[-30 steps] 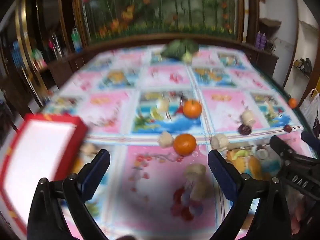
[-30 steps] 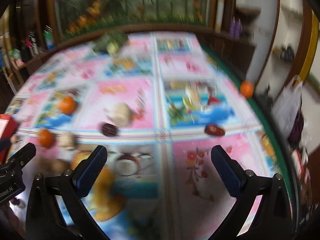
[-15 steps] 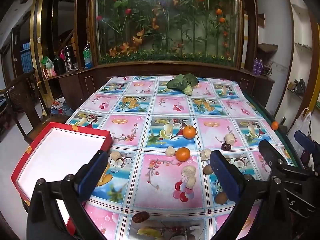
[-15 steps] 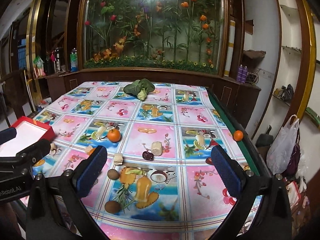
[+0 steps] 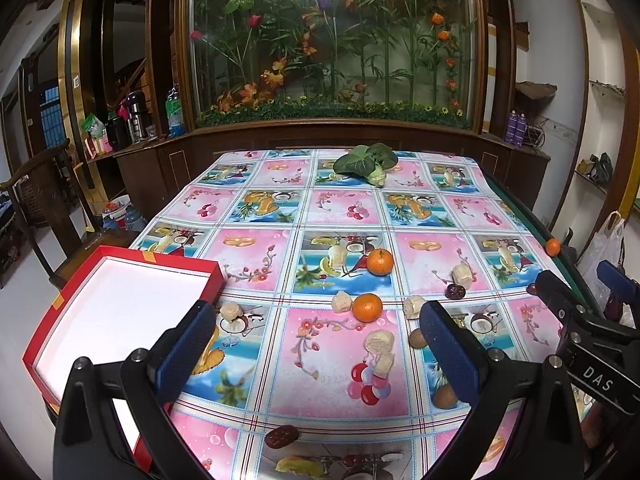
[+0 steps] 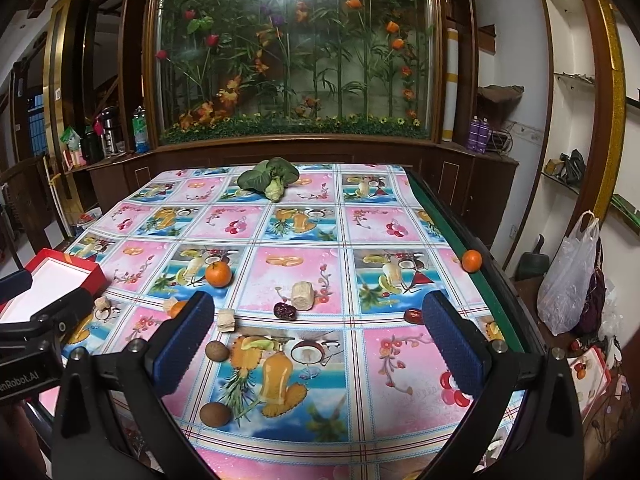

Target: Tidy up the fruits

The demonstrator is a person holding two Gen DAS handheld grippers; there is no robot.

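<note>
Fruits lie scattered on a patterned tablecloth. Two oranges (image 5: 380, 261) (image 5: 367, 307) sit mid-table, a third (image 6: 472, 260) at the right edge. Several pale chunks (image 5: 379, 342), brown round fruits (image 6: 217, 350) and dark red dates (image 6: 285, 311) lie around them. An empty red box with a white inside (image 5: 116, 312) stands at the front left. My left gripper (image 5: 320, 356) is open and empty above the table's front. My right gripper (image 6: 320, 340) is open and empty, to the right of the left one.
A leafy green vegetable (image 5: 366, 162) lies at the table's far end. A wooden cabinet with a flower display stands behind. A chair (image 5: 44, 208) stands at the left, a white plastic bag (image 6: 568, 280) at the right past the green table edge (image 6: 460, 240).
Both grippers have pulled back and up from the table, so more of it shows. The earlier motion blur is gone. Both stay open and empty.
</note>
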